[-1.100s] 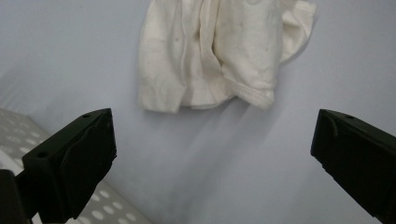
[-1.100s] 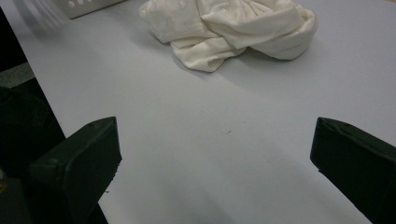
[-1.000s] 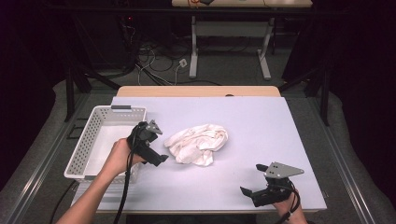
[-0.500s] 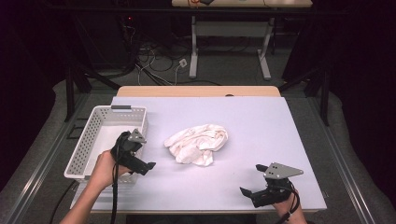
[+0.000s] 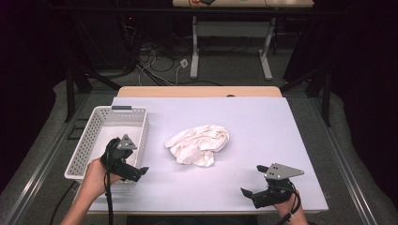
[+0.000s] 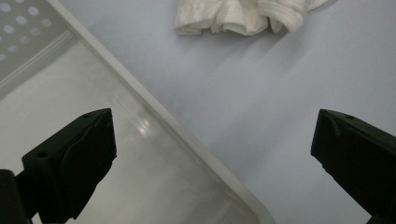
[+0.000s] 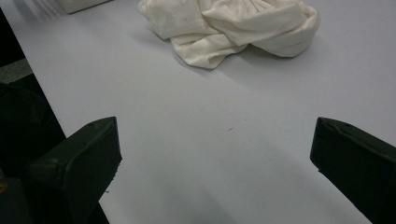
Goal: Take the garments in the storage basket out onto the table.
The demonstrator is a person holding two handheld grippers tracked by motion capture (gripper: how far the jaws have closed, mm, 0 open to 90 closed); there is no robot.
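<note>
White cloth [image 5: 199,144] lies crumpled mid-table; both grippers, left [image 5: 133,172] and right [image 5: 253,187], gape empty (well apart from it). Pinching one loose fold could merely drag it.

Table [image 5: 263,122] with basket [image 5: 136,126], crumpled cloth [image 5: 199,144]

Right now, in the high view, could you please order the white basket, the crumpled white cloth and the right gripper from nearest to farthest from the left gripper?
1. White basket: at the table's left edge; the left gripper hovers at its near right corner.
2. Crumpled white cloth: mid-table, to the right and farther back.
3. Right gripper: near the table's front right corner.
</note>
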